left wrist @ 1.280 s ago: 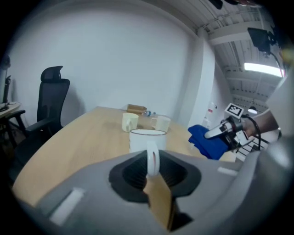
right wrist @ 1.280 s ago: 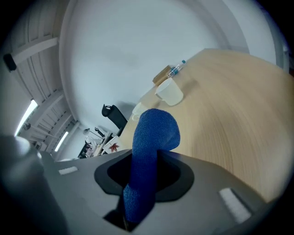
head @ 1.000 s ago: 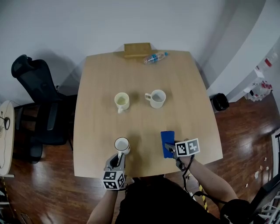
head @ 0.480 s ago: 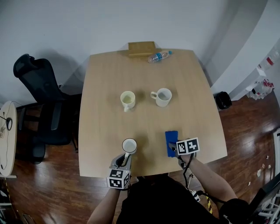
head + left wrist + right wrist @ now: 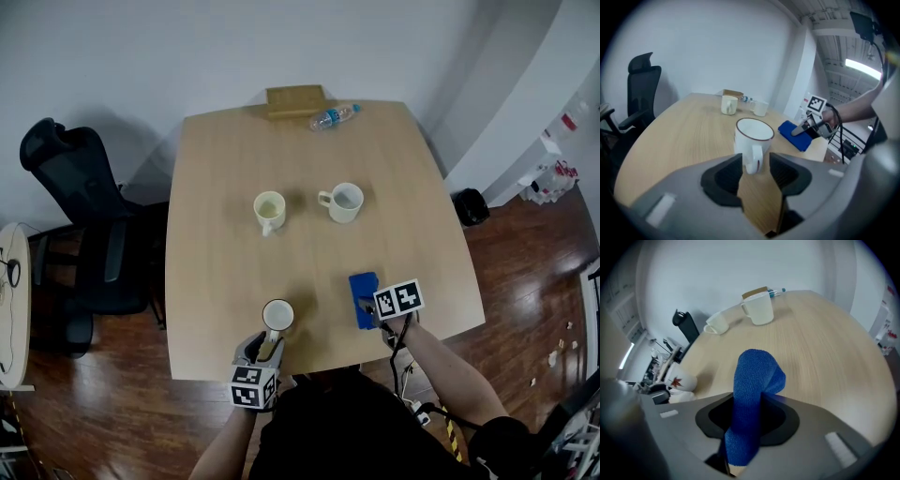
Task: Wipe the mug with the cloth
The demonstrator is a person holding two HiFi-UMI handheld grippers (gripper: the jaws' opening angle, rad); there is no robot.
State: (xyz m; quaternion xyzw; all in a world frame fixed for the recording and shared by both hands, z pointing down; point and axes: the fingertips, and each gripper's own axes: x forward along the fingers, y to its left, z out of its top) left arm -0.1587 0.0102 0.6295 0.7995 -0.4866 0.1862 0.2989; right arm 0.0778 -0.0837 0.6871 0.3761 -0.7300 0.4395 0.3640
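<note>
Where the mug [image 5: 277, 315] stands, left gripper [image 5: 264, 345]: jaws just opening, spread around its handle [image 5: 753, 161].
Right gripper [image 5: 370, 314]: jaws opening slightly, pinching cloth [image 5: 361, 286].

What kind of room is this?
Probably an office or meeting room: a big wooden table, a black office chair beside it, plain white walls and a wood floor.

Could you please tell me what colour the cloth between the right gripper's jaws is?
The cloth is bright blue, clearest in the right gripper view.
</note>
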